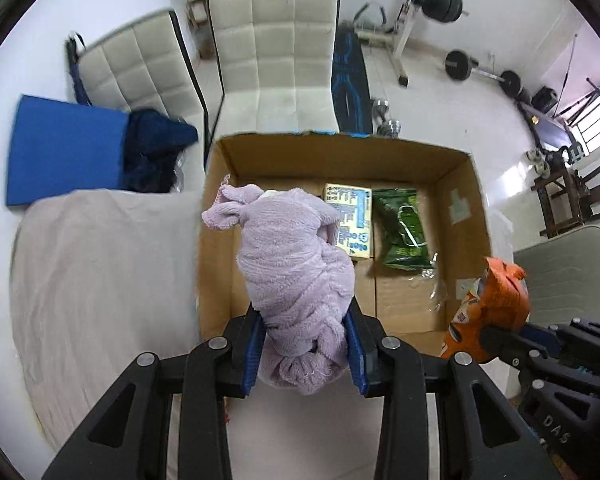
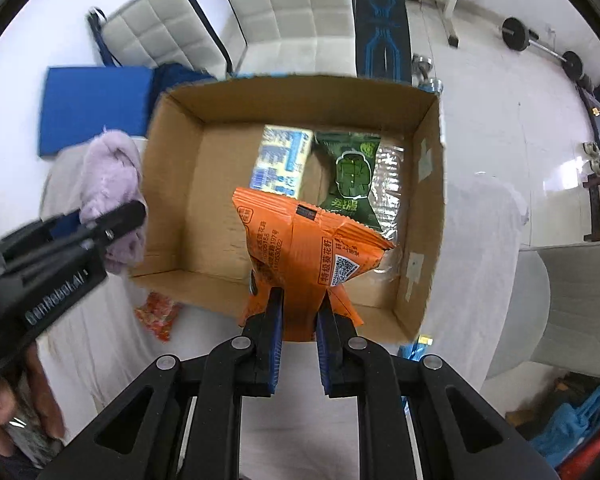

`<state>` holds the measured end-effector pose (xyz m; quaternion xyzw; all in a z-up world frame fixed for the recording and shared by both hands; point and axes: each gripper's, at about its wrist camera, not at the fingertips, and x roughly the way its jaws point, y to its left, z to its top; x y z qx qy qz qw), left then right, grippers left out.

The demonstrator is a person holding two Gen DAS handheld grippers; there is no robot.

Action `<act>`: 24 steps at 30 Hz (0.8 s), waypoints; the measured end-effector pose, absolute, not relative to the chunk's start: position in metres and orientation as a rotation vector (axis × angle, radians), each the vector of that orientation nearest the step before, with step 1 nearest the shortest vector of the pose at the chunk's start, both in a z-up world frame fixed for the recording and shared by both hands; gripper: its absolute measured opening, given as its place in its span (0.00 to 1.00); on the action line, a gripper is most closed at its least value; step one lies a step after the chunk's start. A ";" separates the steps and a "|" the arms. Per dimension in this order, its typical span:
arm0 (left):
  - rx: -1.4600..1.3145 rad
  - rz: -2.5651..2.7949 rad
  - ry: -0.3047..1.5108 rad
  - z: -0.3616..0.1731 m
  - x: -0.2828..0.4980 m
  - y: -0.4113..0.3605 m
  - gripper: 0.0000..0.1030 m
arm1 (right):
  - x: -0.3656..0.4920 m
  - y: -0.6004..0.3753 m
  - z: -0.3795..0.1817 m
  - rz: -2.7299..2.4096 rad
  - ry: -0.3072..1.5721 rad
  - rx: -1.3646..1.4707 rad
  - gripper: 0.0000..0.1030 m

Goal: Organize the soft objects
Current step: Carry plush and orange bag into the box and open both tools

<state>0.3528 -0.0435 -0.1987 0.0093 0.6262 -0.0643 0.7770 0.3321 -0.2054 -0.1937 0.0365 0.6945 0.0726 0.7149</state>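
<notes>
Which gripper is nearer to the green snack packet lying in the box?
Right, as far as the views show. The right gripper holds its orange packet just short of the green snack packet; the left gripper holds the purple plush over the box's opposite side.

You read "特级葵花籽" beside QR code on orange snack packet [image 2: 316, 256], nearest you over cardboard box [image 2: 180, 184]. Left gripper [image 2: 112, 216] body, left of box: "DenRobotAI", blurred. Right gripper [image 1: 496, 340] body: "DAS".
</notes>
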 end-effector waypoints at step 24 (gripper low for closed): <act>0.098 -0.113 1.641 -0.329 0.448 -0.054 0.32 | 0.372 -0.196 -0.337 0.113 1.821 0.002 0.16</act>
